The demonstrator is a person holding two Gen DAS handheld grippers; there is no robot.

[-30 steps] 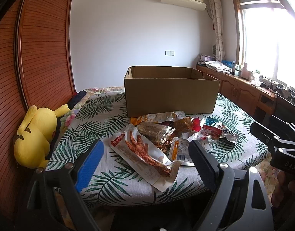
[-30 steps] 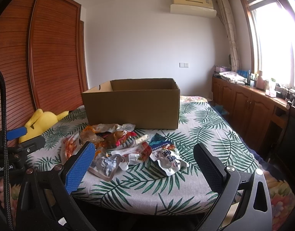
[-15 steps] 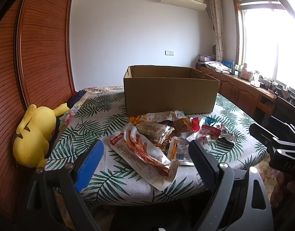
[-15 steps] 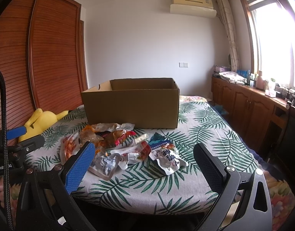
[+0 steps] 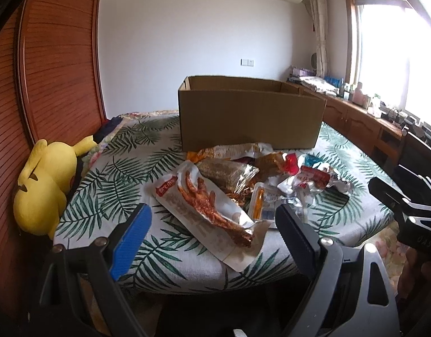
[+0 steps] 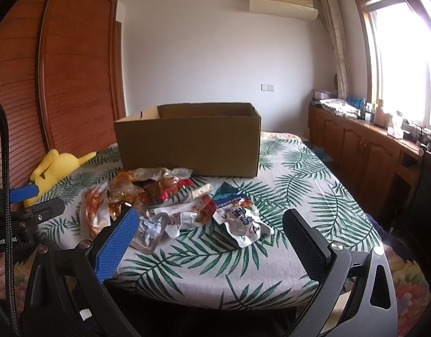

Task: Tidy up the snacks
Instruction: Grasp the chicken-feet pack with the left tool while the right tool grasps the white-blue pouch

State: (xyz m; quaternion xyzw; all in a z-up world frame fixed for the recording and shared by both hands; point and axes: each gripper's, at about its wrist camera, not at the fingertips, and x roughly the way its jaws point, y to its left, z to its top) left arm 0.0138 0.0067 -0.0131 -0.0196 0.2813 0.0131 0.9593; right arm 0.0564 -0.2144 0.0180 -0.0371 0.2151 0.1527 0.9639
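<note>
Both claws hang before the near edge of the bed, and nothing is picked yet. The left claw [image 5: 212, 236] is spread wide with nothing between its fingers, and the right claw [image 6: 210, 233] is spread wide and empty too. The snacks [image 5: 254, 179] lie in one loose heap on the leaf-print bedcover [image 5: 125, 168], just in front of the open cardboard box [image 5: 249, 118], which I judge is the place where they must go. The risk I see is in the heap itself: the packets overlap, so a claw that closes on one may catch the corner of a neighbour and drag it along. The long chicken-feet packet [image 5: 212, 210] hangs a little over the near edge of the bed, so a push from the fingers could slide it off. The foil wrappers look smooth and thin, and a grip on a flat edge may slip. The left view shows this long packet clearly and whole, while in the right view it is seen only from the side. The right view shows well the crumpled white packet [image 6: 243, 221], and it looks a little into the box [image 6: 187, 140] from above; the floor of the box is hidden in both. The yellow plush toy [image 5: 44, 185] lies at the left side, well apart.
</note>
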